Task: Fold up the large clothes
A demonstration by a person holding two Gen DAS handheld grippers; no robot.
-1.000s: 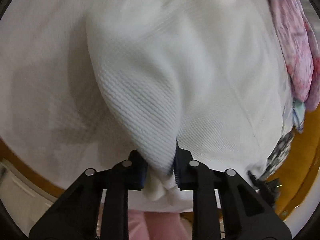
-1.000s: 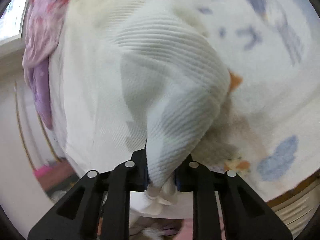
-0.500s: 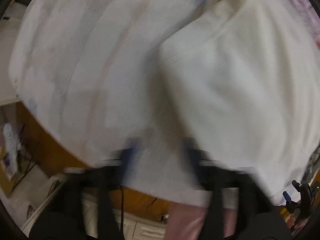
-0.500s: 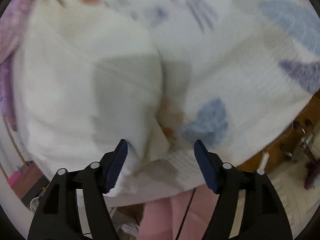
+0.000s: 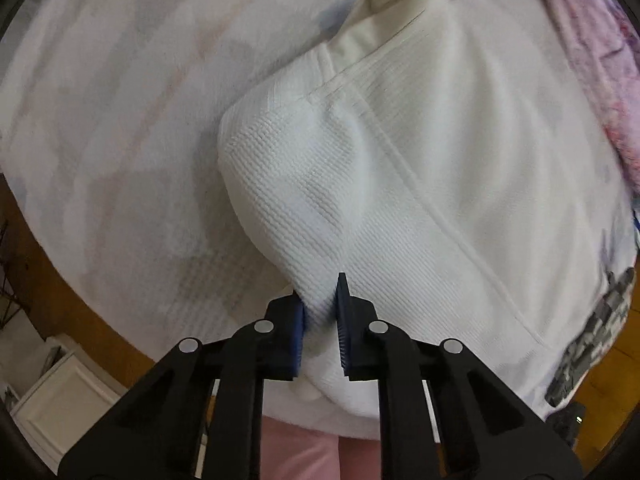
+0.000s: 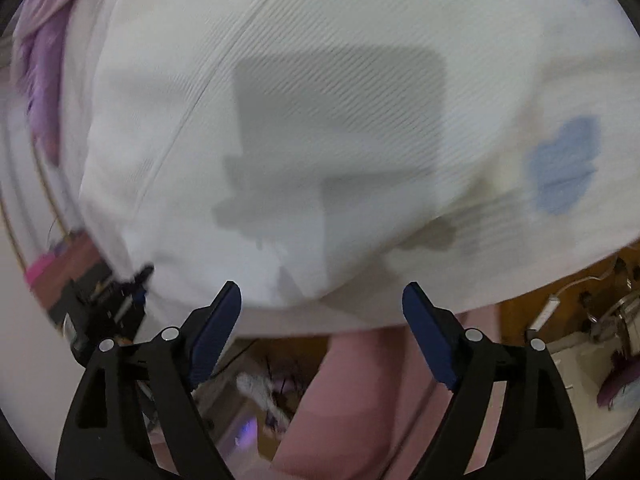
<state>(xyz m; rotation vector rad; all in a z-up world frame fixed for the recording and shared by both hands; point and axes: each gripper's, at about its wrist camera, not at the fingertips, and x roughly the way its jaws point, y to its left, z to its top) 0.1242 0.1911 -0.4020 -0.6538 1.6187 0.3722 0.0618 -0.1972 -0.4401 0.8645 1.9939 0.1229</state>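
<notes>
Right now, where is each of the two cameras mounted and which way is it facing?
Left wrist: on the left gripper, looking steeply down along its fingers at the white ribbed garment on a pale printed blanket; jaws closing on a pinched fold; pink-clad legs below.
Right wrist: on the right gripper, angled down at the garment's near edge; jaws opening, nothing between them; a pink-clad leg below.
Shared: the white garment, the blanket and a purple-pink cloth.
</notes>
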